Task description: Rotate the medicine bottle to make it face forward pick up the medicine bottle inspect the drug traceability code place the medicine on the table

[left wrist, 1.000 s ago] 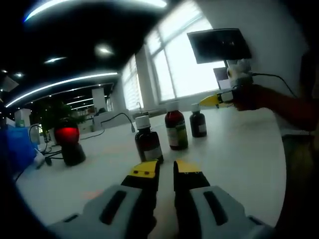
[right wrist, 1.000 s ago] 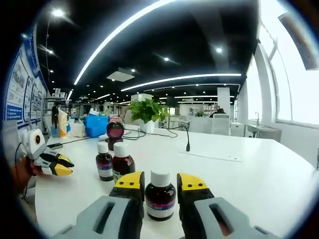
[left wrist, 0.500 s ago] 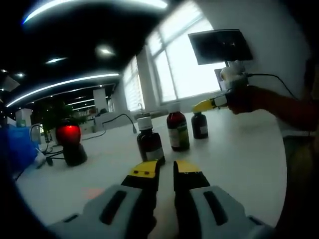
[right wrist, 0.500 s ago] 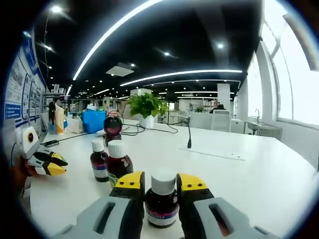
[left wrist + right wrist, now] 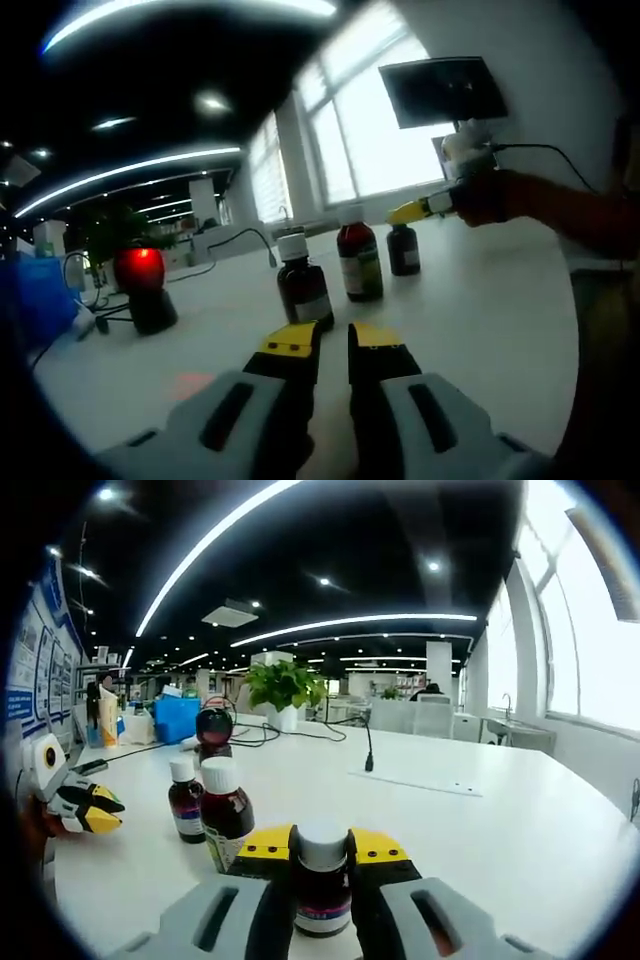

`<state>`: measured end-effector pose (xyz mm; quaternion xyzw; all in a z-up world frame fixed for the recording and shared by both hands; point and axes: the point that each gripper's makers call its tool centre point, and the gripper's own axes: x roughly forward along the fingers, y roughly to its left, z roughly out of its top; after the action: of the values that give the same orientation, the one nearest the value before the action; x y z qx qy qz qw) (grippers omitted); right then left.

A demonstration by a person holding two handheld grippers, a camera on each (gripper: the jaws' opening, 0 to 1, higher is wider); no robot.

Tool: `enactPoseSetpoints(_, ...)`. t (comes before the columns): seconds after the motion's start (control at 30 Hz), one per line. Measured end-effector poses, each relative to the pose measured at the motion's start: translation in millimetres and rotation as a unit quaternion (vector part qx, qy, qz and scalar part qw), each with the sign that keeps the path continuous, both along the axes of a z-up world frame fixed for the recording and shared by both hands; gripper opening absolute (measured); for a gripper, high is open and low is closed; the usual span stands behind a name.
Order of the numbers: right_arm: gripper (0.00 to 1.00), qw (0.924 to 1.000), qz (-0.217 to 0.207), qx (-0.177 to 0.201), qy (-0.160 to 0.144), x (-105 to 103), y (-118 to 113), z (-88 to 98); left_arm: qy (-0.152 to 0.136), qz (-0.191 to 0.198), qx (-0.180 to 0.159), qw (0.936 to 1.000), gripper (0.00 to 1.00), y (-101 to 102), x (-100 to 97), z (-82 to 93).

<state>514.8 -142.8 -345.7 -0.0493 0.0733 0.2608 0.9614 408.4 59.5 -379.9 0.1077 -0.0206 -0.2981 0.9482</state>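
Note:
Three brown medicine bottles with white caps stand on the white table [image 5: 480, 320]. In the left gripper view they are the near bottle [image 5: 303, 288], the middle bottle [image 5: 359, 262] and the far bottle [image 5: 403, 248]. The right gripper [image 5: 412, 210], held by a hand, reaches in at the far bottle's cap. In the right gripper view my right gripper [image 5: 322, 855] is shut on that bottle [image 5: 322, 885], upright, with both jaws touching its sides. The other two bottles [image 5: 225, 812] [image 5: 185, 800] stand to its left. My left gripper [image 5: 335, 340] is shut with nothing in it, short of the near bottle; it is also seen as the left gripper [image 5: 88, 810].
A scanner with a red light [image 5: 143, 285] stands left on the table, seen also as the scanner [image 5: 212, 725]. Behind it are a potted plant [image 5: 283, 685], cables and a gooseneck microphone [image 5: 367, 750]. A paper sheet [image 5: 415, 782] lies at the right. A dark monitor [image 5: 442, 90] hangs by the windows.
The right gripper's jaws have closed onto the medicine bottle that stood between them. The left gripper has stayed shut and barely moved.

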Motion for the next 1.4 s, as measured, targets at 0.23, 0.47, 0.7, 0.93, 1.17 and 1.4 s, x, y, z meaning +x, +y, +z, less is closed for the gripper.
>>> enactPoseSetpoints(0.23, 0.16, 0.9999, -0.004, -0.009, -0.007, 5, -3, -0.2, -0.005, 0.004, 0.004, 1.0000, 0.04, -2, 0.7, -0.7)
enactPoseSetpoints(0.47, 0.16, 0.9999, -0.009, -0.012, -0.007, 11, -5, 0.1, -0.004, 0.005, 0.004, 1.0000, 0.04, -3, 1.1, -1.3)
enactPoseSetpoints(0.7, 0.15, 0.9999, -0.009, -0.009, -0.010, 11, -5, 0.1, -0.005, 0.009, 0.007, 0.9999, 0.04, 0, 4.6, -2.0)
enactPoseSetpoints(0.93, 0.15, 0.9999, -0.015, -0.007, -0.006, 11, -3, -0.5, -0.004, 0.008, 0.013, 0.9999, 0.04, -1, 5.7, -3.7)
enactPoseSetpoints(1.17, 0.15, 0.9995, -0.008, -0.029, -0.011, 7, 6, 0.3, -0.004, 0.007, 0.012, 0.9999, 0.04, -1, 6.1, -3.7)
enactPoseSetpoints(1.4, 0.15, 0.9999, -0.013, -0.011, 0.003, 5, 4, 4.1, -0.007, 0.010, 0.021, 0.9997, 0.04, -1, 5.7, -4.1)
